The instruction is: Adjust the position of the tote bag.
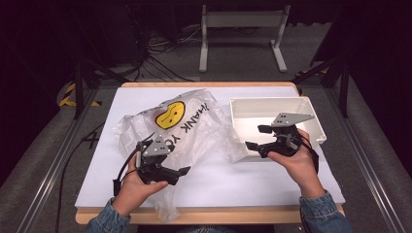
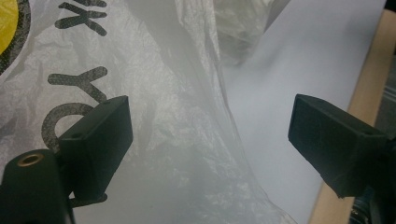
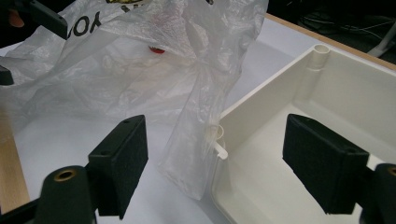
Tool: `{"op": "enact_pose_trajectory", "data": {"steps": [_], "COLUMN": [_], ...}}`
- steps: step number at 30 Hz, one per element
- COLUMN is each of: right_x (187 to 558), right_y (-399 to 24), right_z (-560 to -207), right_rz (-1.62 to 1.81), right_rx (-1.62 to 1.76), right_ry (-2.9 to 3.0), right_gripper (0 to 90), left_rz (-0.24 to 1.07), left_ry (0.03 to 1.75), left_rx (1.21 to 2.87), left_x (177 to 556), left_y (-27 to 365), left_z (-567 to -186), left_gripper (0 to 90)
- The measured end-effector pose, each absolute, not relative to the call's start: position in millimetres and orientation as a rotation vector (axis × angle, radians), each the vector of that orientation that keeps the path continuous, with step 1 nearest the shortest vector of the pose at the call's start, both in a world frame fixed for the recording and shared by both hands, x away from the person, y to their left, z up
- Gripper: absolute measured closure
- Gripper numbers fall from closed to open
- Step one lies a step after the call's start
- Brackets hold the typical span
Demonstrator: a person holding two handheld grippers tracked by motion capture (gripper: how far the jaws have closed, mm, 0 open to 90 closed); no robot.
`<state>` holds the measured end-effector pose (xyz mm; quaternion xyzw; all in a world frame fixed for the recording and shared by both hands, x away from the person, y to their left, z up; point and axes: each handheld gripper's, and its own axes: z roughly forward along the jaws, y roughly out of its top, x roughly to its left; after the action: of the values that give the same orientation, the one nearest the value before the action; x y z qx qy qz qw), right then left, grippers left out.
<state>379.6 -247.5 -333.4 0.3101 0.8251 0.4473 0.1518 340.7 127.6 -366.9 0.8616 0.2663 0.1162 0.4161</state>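
Showing dimly through plastic bag [image 3: 140, 74]: red item [image 3: 157, 49].

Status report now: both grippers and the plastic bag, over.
Left gripper open over plastic bag. Right gripper open at white bin. Nothing held. Path clear.

The plastic bag [image 1: 189, 128] was translucent white, printed with a yellow smiley face outlined in black and black block lettering. The worktop [image 1: 272, 174] was white with a pale wood edge, and the tray [image 1: 316, 121] was plain cream-white. Both the left claw [image 1: 182, 171] and the right claw [image 1: 255, 137] were matt black, each topped by a grey plate, and the sleeves [image 1: 323, 213] were blue denim.
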Motion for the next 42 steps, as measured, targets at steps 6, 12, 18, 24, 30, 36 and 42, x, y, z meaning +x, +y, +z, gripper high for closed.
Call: {"op": "enact_pose_trajectory", "data": {"steps": [6, 12, 18, 24, 30, 36, 42], "right_x": [378, 378, 378, 374, 367, 362, 358], "right_y": [-247, -246, -243, -245, -249, -251, -252], "right_z": [-334, -335, -338, -341, -341, -344, -345], "right_rz": [1.286, 1.278, 1.271, 1.259, 1.252, 1.235, 1.23], "right_rx": [0.889, 0.889, 0.891, 0.906, 0.927, 0.944, 0.951], "right_ry": [2.369, 2.373, 2.384, 2.383, 2.369, 2.365, 2.363], "right_gripper": [21.7, 21.7, 21.3, 21.1, 21.0, 20.8, 20.6], "left_rz": [0.277, 0.353, 0.378, 0.423, 0.471, 0.503, 0.507], "left_ry": [0.689, 0.715, 0.696, 0.704, 0.711, 0.721, 0.716], "left_rx": [2.171, 2.207, 2.191, 2.193, 2.211, 2.258, 2.294], "left_x": [346, 348, 352, 362, 374, 382, 386], "left_y": [121, 115, 106, 100, 96, 86, 77], "left_z": [-374, -377, -370, -371, -373, -380, -384], "left_gripper": [15.2, 16.0, 16.1, 16.4, 17.0, 18.2, 20.0]}}
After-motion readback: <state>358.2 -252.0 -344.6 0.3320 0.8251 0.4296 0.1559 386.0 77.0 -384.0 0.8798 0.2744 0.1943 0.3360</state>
